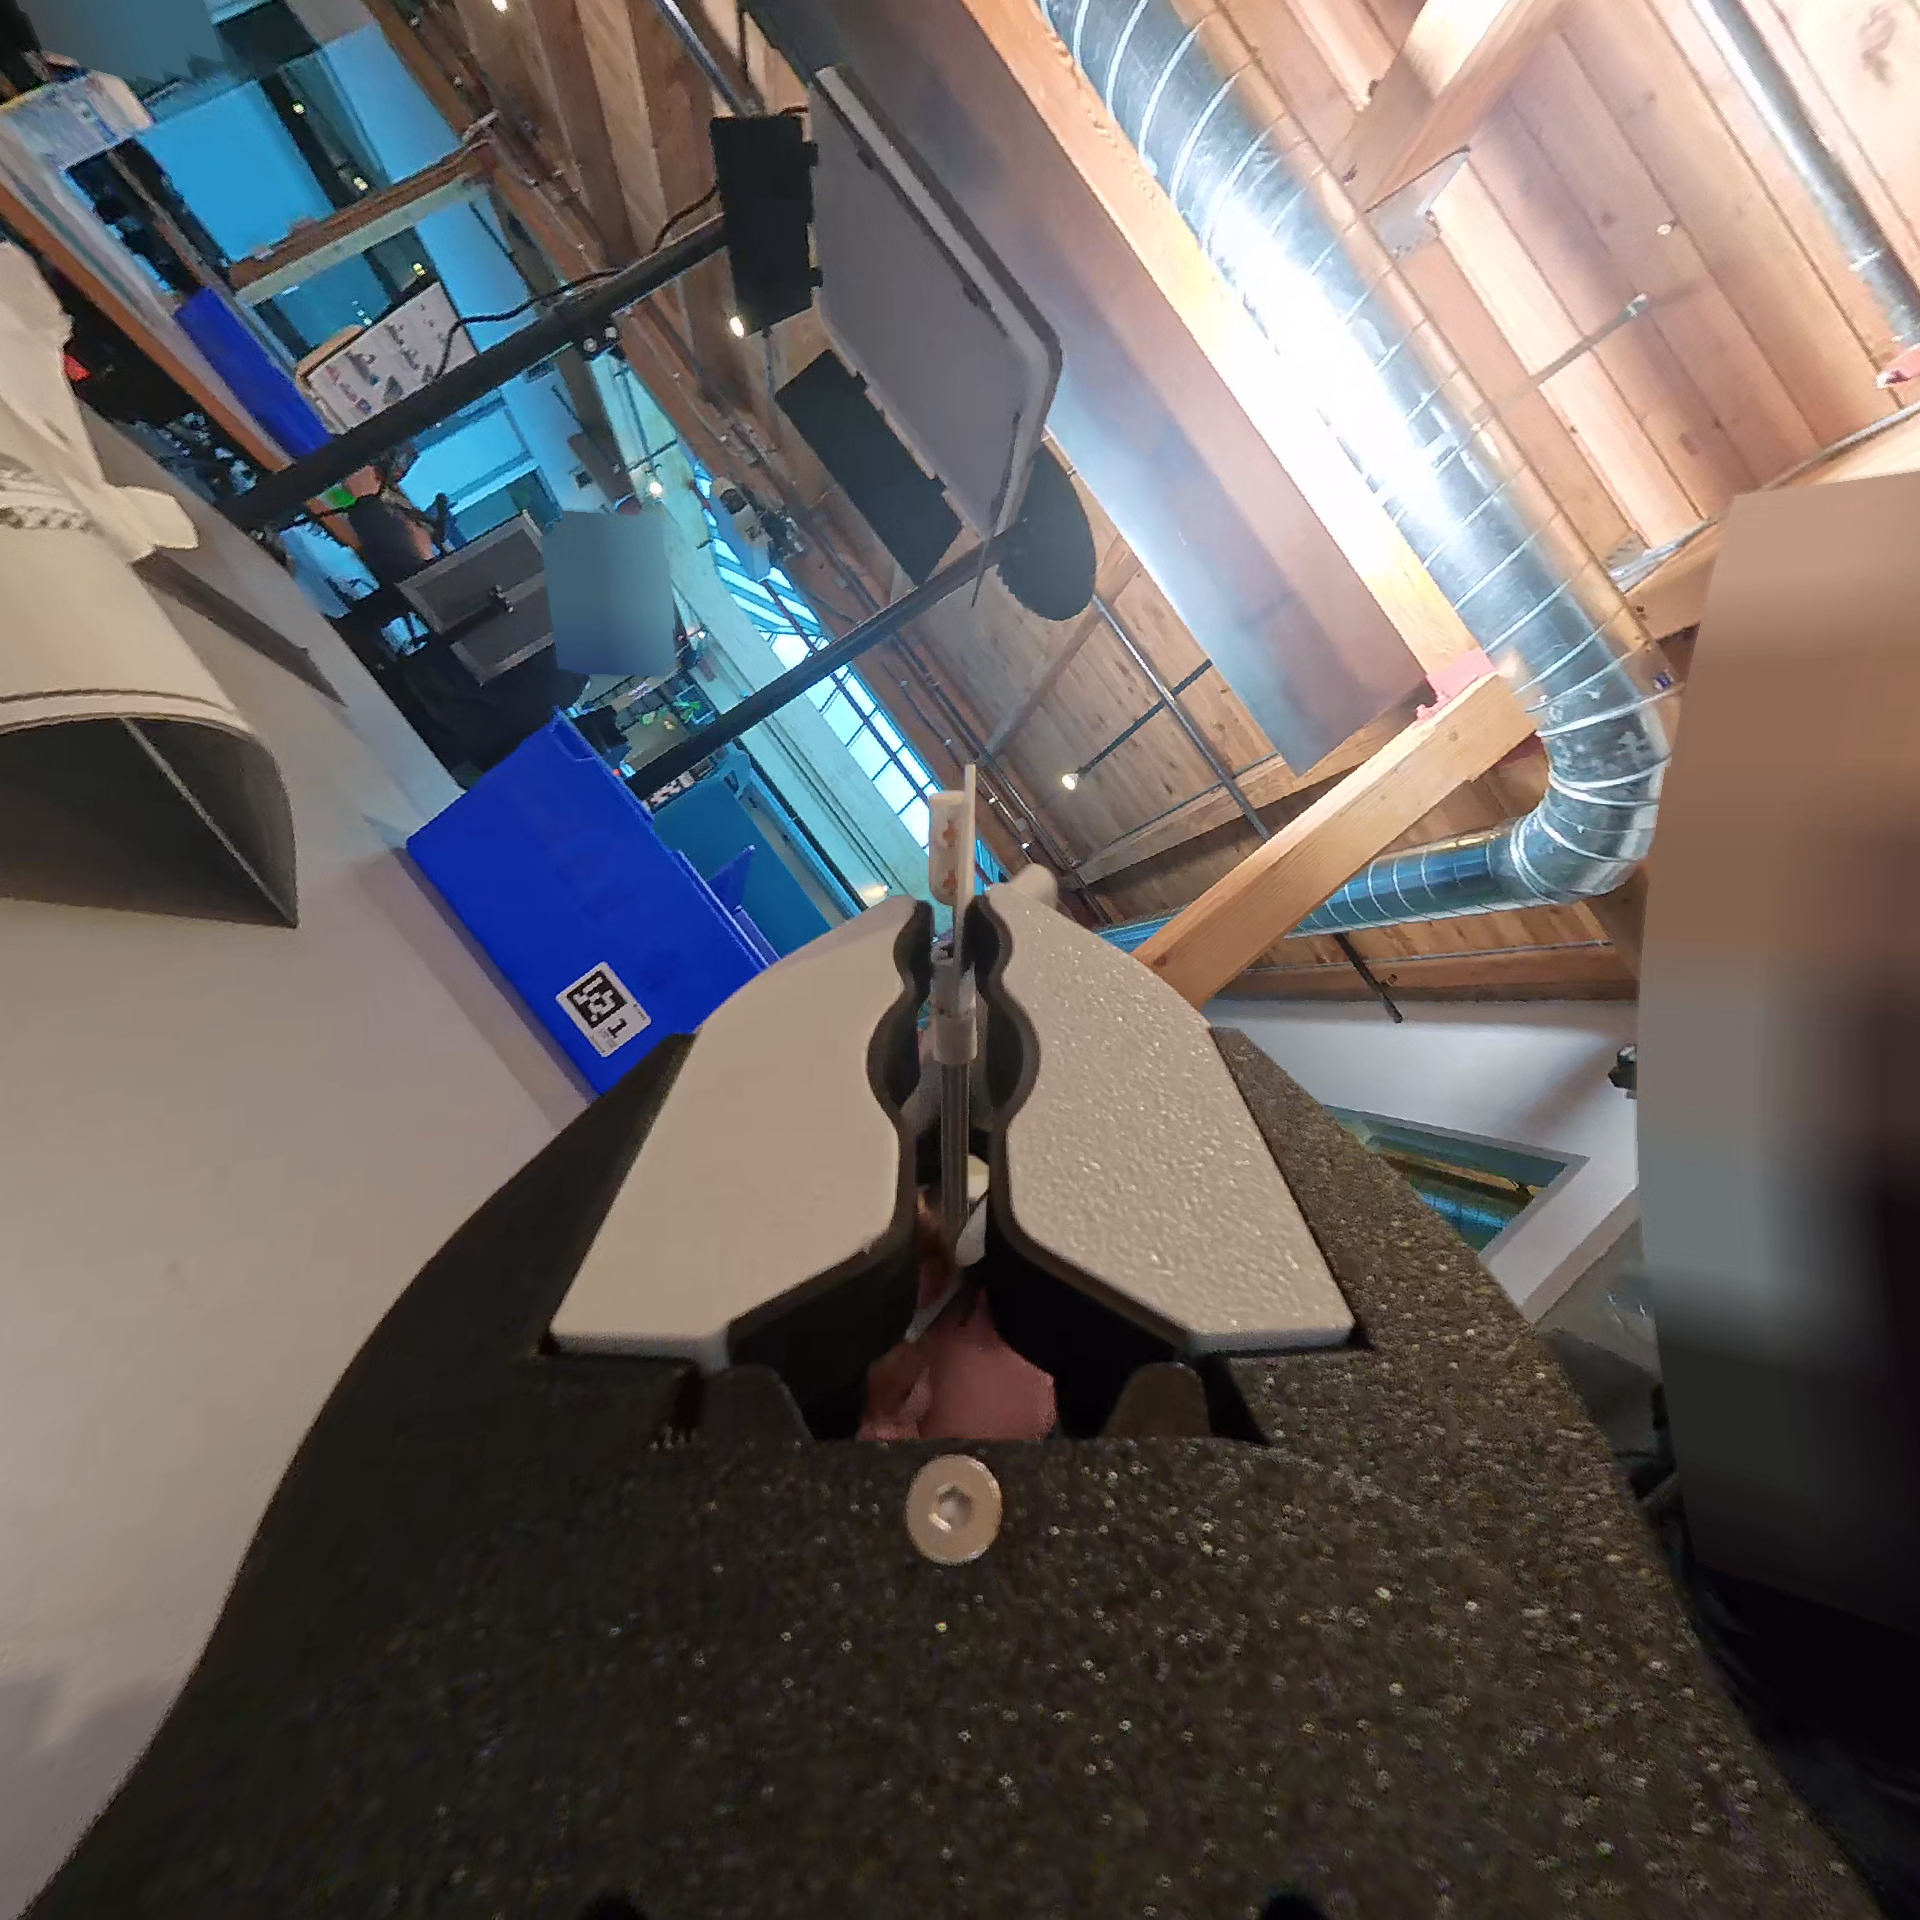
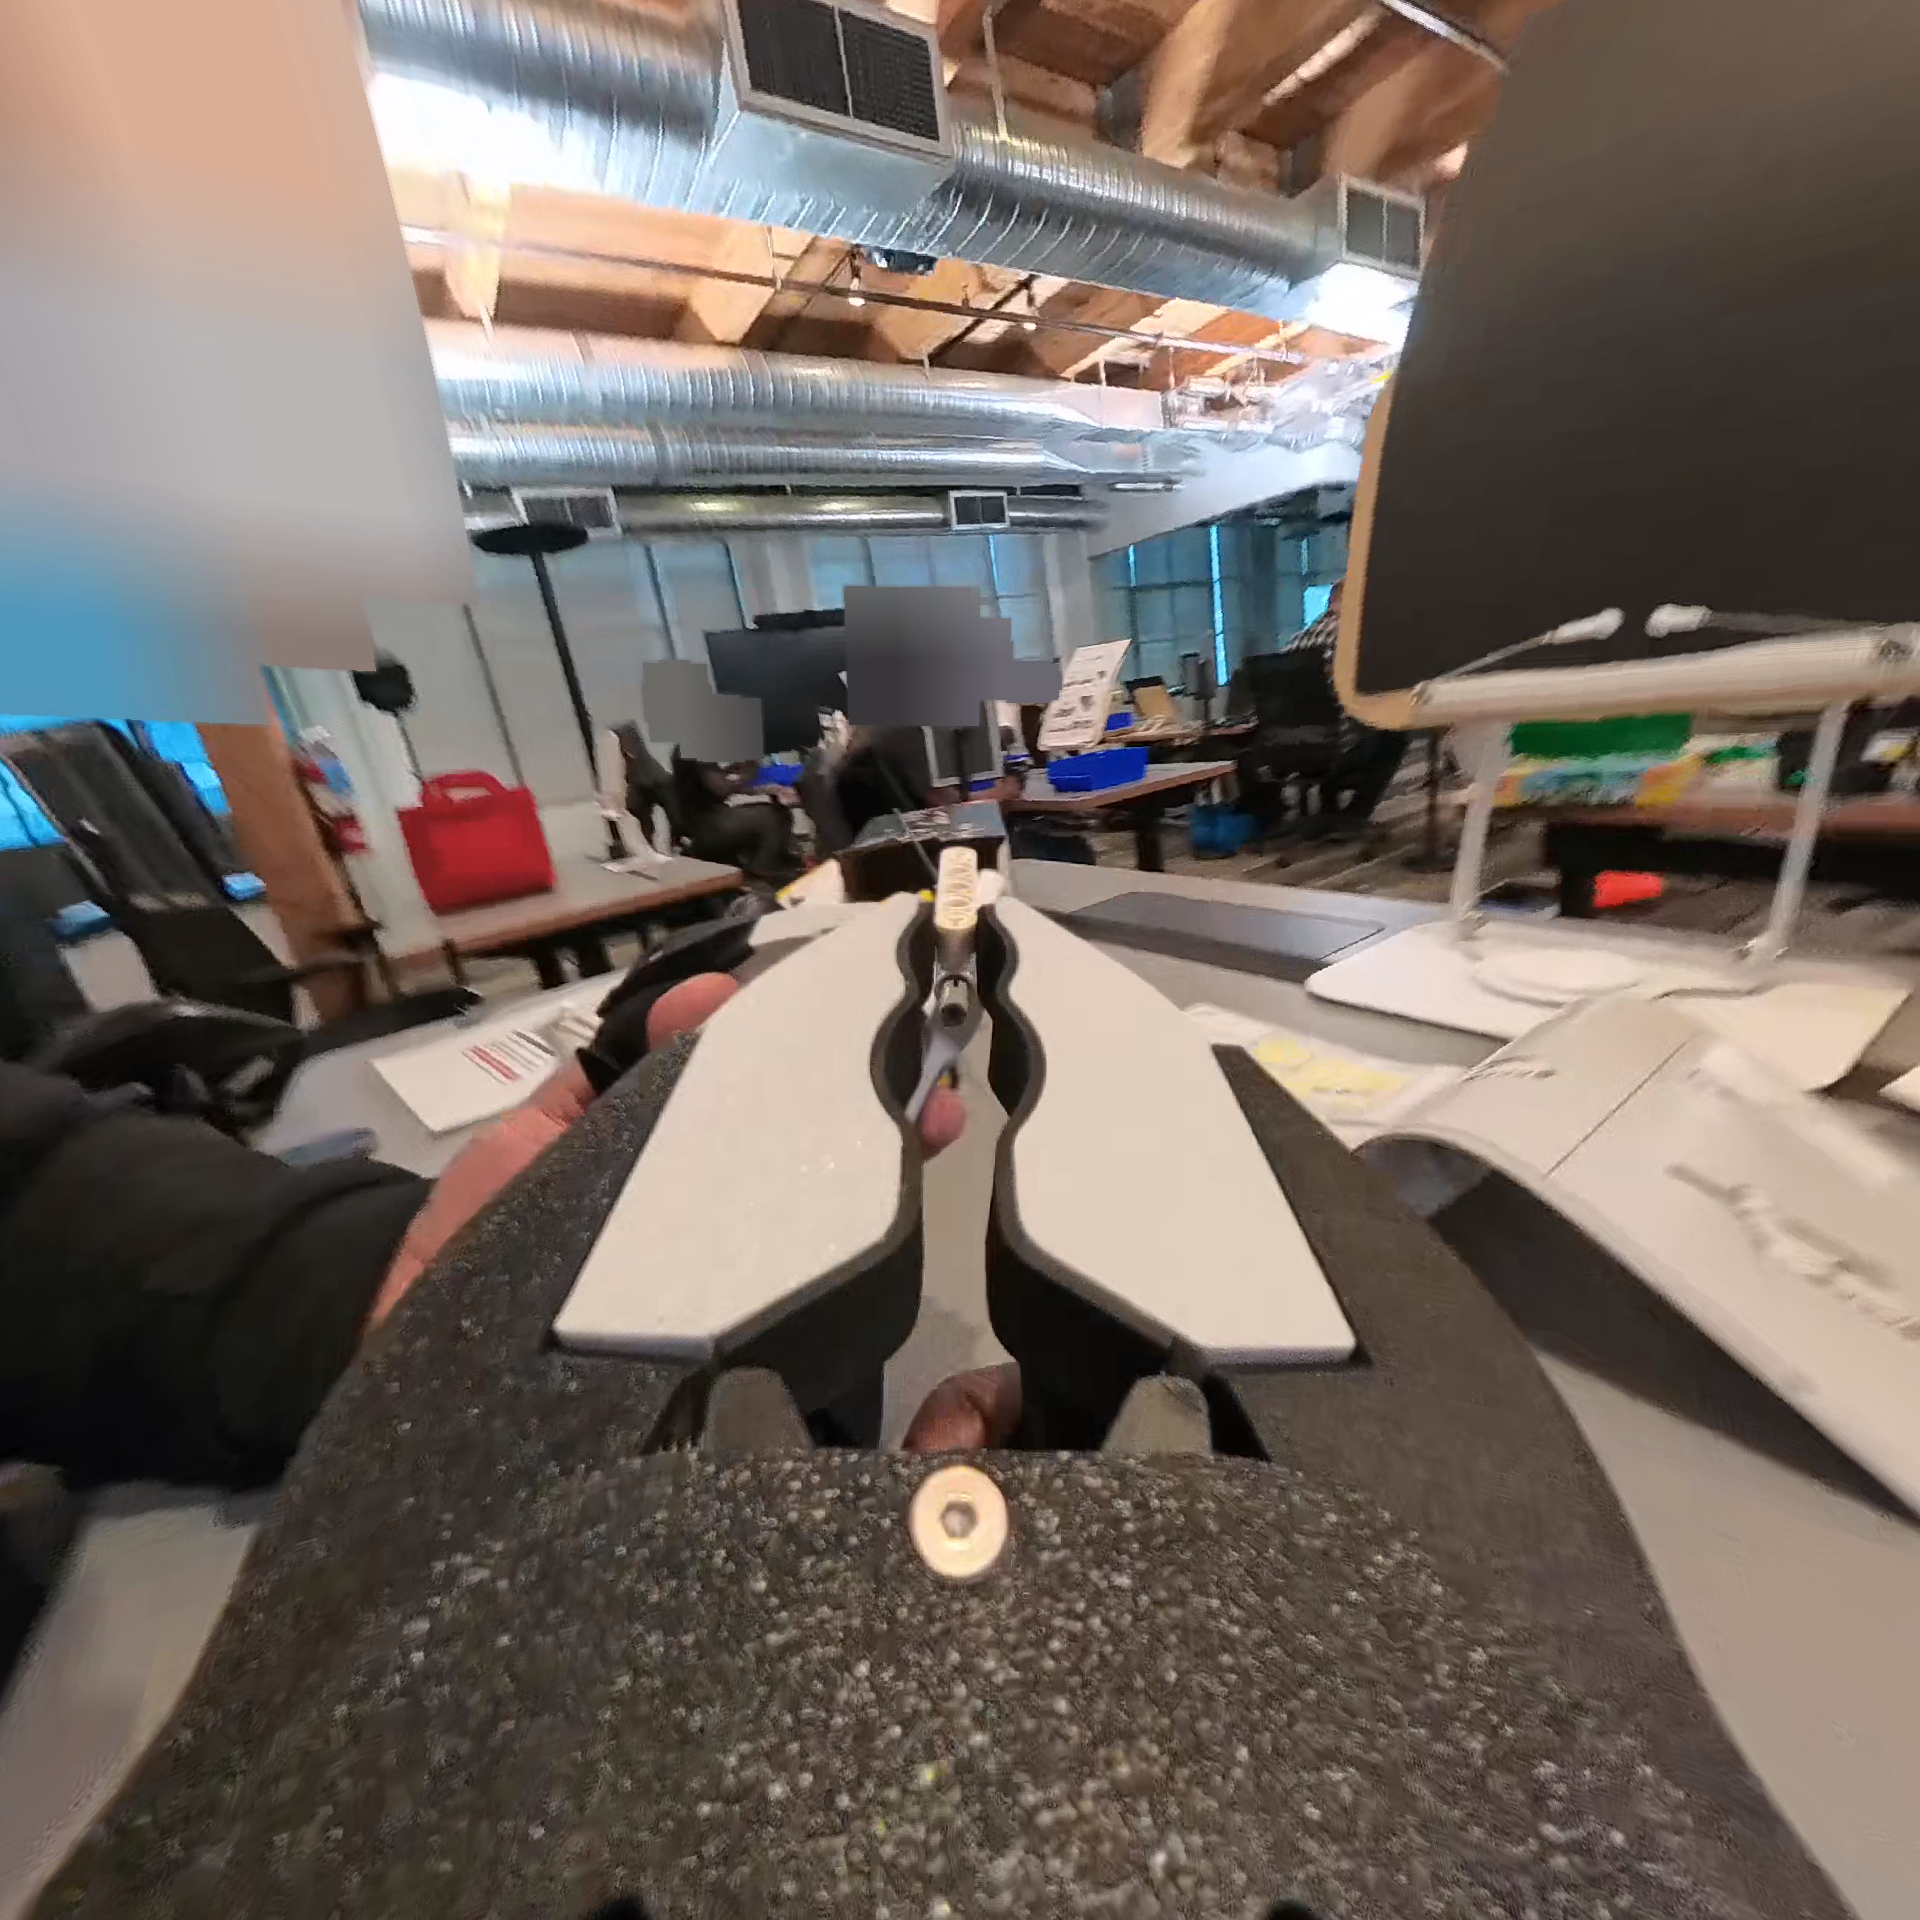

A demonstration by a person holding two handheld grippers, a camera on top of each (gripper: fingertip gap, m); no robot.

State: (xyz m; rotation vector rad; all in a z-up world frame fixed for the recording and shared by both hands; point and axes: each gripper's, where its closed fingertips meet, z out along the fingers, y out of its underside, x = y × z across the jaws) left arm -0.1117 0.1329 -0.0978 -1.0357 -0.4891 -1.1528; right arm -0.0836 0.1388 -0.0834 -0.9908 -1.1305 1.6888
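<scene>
Above, L wrist view: left gripper (image 1: 951, 920) points up toward the wooden ceiling and a silver duct (image 1: 1382, 436), its jaws nearly closed on a thin white plastic strip (image 1: 958, 842) with small orange marks. Strip's upper part stands clear above the tips; lower down a white collar and a grey metal rod (image 1: 953, 1112) run back between the fingers (image 1: 790, 1122) toward a hand seen only in part. Both dark inner pads appear to press on the piece at the tips. Blue bin (image 1: 582, 894) with a black-and-white tag sits on the white table (image 1: 208, 1195) to the left; a curved grey sheet (image 1: 135, 790) lies farther left.

R wrist view: right gripper (image 2: 958, 914) is level over the table, jaws nearly closed on a cream perforated piece (image 2: 958, 883) that pokes past the tips. Behind it a metal barrel and grey-and-yellow handle (image 2: 935, 1070) pass back between the fingers; a fingertip sits under the handle. Person's gloved hand (image 2: 582, 1101), dark sleeve, lies just left of the gripper. White stand (image 2: 1558, 966), black pad (image 2: 1226, 925) and papers (image 2: 1621, 1122) sit to the right. Red bag (image 2: 473, 836) far back left.
</scene>
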